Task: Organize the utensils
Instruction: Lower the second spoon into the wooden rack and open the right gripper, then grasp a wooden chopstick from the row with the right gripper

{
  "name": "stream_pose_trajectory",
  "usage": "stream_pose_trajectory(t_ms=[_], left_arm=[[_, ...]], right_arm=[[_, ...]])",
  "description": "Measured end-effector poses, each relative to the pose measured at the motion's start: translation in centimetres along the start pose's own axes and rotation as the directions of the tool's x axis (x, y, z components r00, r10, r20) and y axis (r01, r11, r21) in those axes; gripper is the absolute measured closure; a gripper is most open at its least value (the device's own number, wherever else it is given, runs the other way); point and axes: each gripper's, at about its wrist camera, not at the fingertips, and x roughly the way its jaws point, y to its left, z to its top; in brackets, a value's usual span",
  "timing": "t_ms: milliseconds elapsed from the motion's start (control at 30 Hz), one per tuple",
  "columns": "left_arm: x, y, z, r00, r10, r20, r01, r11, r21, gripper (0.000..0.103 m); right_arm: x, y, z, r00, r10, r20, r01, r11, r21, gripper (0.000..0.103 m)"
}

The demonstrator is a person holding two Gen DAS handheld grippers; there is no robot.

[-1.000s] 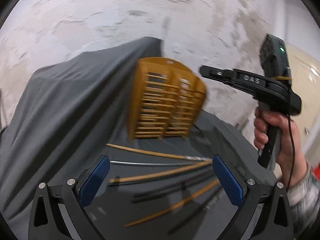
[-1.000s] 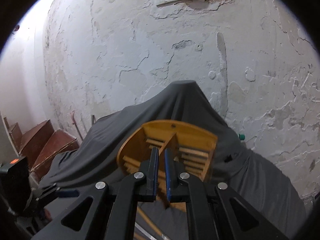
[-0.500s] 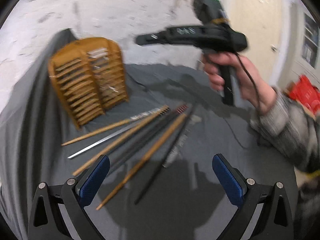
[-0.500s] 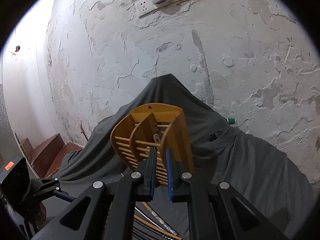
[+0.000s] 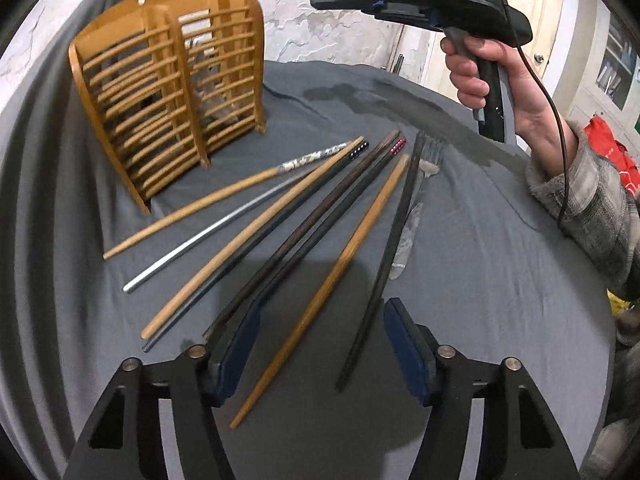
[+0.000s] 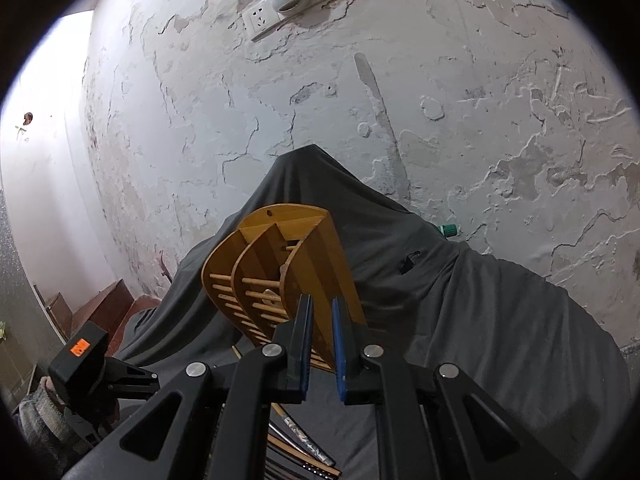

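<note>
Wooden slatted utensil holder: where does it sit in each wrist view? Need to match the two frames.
Left wrist view: wooden slatted utensil holder stands upper left on the grey cloth, behind the fanned chopsticks.
Right wrist view: same holder at centre, just beyond the right gripper, partly hidden by it.
Shared landmark: the cracked plaster wall behind the holder.

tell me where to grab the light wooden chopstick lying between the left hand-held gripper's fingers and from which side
Take the light wooden chopstick on its lower shaft, from above, pads on either long side. It lies flat on the cloth with clear cloth both sides there. The left hand-held gripper, jaws just closing, already straddles it.
</note>
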Motion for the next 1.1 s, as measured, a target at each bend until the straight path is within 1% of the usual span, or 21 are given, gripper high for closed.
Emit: stream_pose_trajectory(t_ms=[33, 67, 100, 133, 367, 400, 533, 567, 600, 667, 700, 733, 767, 833, 933, 1000, 1100], left_arm=[[0.0, 0.2, -0.2, 1.0, -0.01, 0.007, 0.01, 1.0, 0.001, 0.053], [0.1, 0.4, -0.3, 0.999, -0.03, 0.017, 0.03, 1.0, -0.003, 0.062], [-0.1, 0.6, -0.4, 0.998, -0.054, 0.038, 0.054, 0.999, -0.005, 0.079], [-0.1, 0.6, -0.5, 0.997, -0.059, 0.044, 0.06, 0.998, -0.007, 0.083], [-0.3, 1.6, -1.1, 0.995, -0.066, 0.071, 0.069, 0.996, -0.052, 0.082], [-0.3, 1.9, -1.2, 0.997, -0.049, 0.064, 0.053, 0.997, -0.063, 0.081], [-0.6, 2.5, -1.4, 0.997, -0.03, 0.064, 0.035, 0.996, -0.081, 0.081], [-0.6, 2.2, -1.3, 0.998, -0.021, 0.06, 0.025, 0.998, -0.065, 0.081], [-0.5, 2.0, -1.3, 0.998, -0.027, 0.058, 0.03, 0.998, -0.056, 0.085], [-0.5, 1.2, -1.2, 0.996, -0.073, 0.054, 0.075, 0.997, -0.025, 0.087], [-0.5, 0.7, -1.2, 0.994, -0.093, 0.052, 0.094, 0.996, -0.009, 0.093], [-0.4, 0.3, -1.2, 0.993, -0.109, 0.05, 0.109, 0.994, 0.005, 0.096], [-0.3, -0.3, -1.1, 0.992, -0.119, 0.051, 0.117, 0.993, 0.03, 0.096], [-0.3, -1.2, -1.0, 0.993, -0.1, 0.058, 0.096, 0.993, 0.067, 0.097], [-0.6, -2.1, -1.1, 0.989, -0.12, 0.087, 0.112, 0.99, 0.087, 0.098], [-1.8, -2.3, -1.1, 0.983, -0.124, 0.136, 0.114, 0.99, 0.084, 0.098], [-4.2, -1.5, -1.0, 0.962, -0.129, 0.242, 0.12, 0.991, 0.051, 0.098]], right_arm=[[0.1, 0.0, 0.0, 1.0, 0.001, -0.003, -0.001, 1.0, 0.0, 0.092], [0.2, 0.1, -0.1, 1.0, -0.002, -0.01, 0.002, 1.0, -0.004, 0.092], [0.3, 0.2, -0.1, 1.0, -0.005, -0.015, 0.005, 1.0, -0.008, 0.092], [0.5, 0.3, -0.2, 1.0, -0.006, -0.022, 0.005, 1.0, -0.013, 0.092], [1.0, 0.3, -0.7, 0.999, -0.013, -0.049, 0.013, 1.0, -0.013, 0.092], [1.1, 0.3, -0.7, 0.999, -0.013, -0.05, 0.012, 1.0, -0.012, 0.092], [1.1, 0.4, -0.8, 0.999, -0.009, -0.053, 0.008, 1.0, -0.016, 0.092], [1.1, 0.4, -0.8, 0.998, -0.007, -0.055, 0.006, 1.0, -0.018, 0.092], [1.2, 0.5, -0.7, 0.998, -0.007, -0.057, 0.005, 1.0, -0.019, 0.092], [1.2, 0.5, -0.8, 0.998, -0.008, -0.059, 0.006, 1.0, -0.022, 0.092], [1.2, 0.5, -0.8, 0.998, -0.007, -0.061, 0.006, 1.0, -0.019, 0.092], [1.3, 0.5, -0.8, 0.998, -0.009, -0.062, 0.008, 1.0, -0.017, 0.092], [1.3, 0.4, -0.9, 0.998, -0.011, -0.063, 0.01, 1.0, -0.014, 0.092], [1.2, 0.3, -0.9, 0.998, -0.014, -0.062, 0.013, 1.0, -0.009, 0.092], [1.3, 0.1, -0.8, 0.998, -0.022, -0.057, 0.021, 1.0, -0.002, 0.092], [1.1, -0.1, -0.8, 0.998, -0.026, -0.052, 0.026, 1.0, 0.004, 0.092], [1.0, -0.3, -0.7, 0.999, -0.024, -0.042, 0.025, 1.0, 0.018, 0.092]])
